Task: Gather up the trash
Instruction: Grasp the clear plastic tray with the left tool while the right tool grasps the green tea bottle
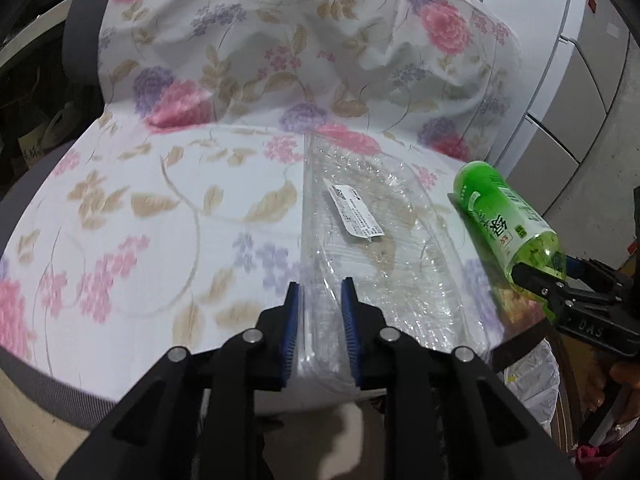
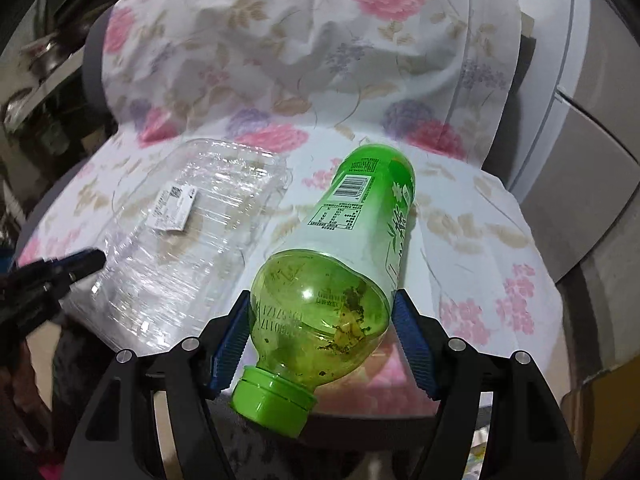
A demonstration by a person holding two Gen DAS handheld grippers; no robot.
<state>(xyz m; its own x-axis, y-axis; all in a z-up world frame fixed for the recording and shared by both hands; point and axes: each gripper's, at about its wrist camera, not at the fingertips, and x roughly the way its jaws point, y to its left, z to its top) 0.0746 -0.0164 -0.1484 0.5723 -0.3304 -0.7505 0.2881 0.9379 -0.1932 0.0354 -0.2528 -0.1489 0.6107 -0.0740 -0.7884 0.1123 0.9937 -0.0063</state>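
Straddling the near corner of a clear plastic container (image 1: pixel 360 240), the left gripper (image 1: pixel 321 312) has its two blue-padded fingers on either side of the container's edge, with a small gap between them; whether the pads already press the plastic I cannot tell. The container lies flat on a floral cloth (image 1: pixel 160 208) which covers a seat, and a white label (image 1: pixel 354 216) is stuck on its top.

The right gripper (image 2: pixel 320 340) is spread wide around the shoulder of a green bottle (image 2: pixel 352 232). The left pad touches the bottle side, while the right pad stands slightly apart from it. The bottle lies on its side on the same cloth, just to the right of the container, with its green cap (image 2: pixel 272 404) pointing toward the gripper and its base toward the backrest. Dark residue is visible inside the transparent part. From the left wrist view, the rim of a lined bin (image 1: pixel 532 376) is seen below the seat edge, at the right
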